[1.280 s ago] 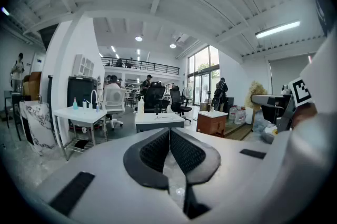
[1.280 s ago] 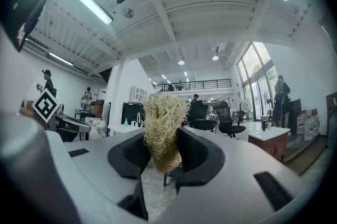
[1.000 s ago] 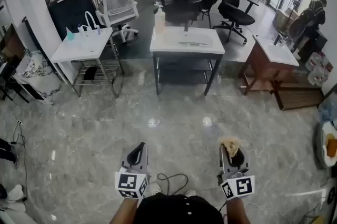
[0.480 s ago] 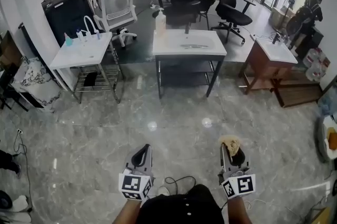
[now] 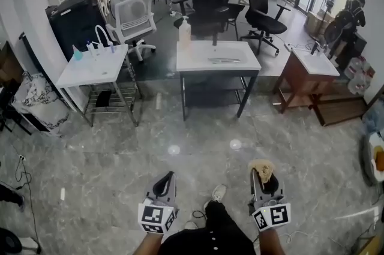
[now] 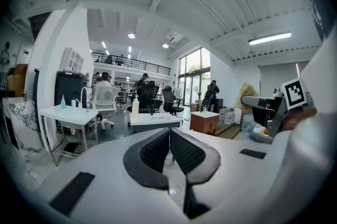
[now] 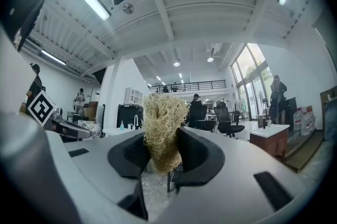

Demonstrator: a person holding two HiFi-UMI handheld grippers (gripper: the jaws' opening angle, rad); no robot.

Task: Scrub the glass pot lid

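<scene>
My right gripper (image 5: 262, 171) is shut on a tan fibrous scrubber (image 5: 261, 167), held low over the marble floor. In the right gripper view the scrubber (image 7: 164, 122) sticks up between the pads of my right gripper (image 7: 161, 139). My left gripper (image 5: 164, 180) is shut and holds nothing; its ribbed pads meet in the left gripper view (image 6: 169, 138). Far ahead stands a white sink table (image 5: 247, 62) with a flat shiny thing (image 5: 223, 60) in its basin. Whether that is the glass lid I cannot tell.
A soap bottle (image 5: 185, 32) stands on the sink table's back left corner. A white wash stand (image 5: 84, 71) is at the left, a brown one (image 5: 295, 77) at the right. Office chairs (image 5: 268, 8) and people fill the back. A cable (image 5: 198, 213) and a shoe (image 5: 218, 192) are by my feet.
The sink table and both wash stands have drawn nearer and lower in the head view as both grippers move forward. The jaws are unchanged, and the scrubber stays gripped.
</scene>
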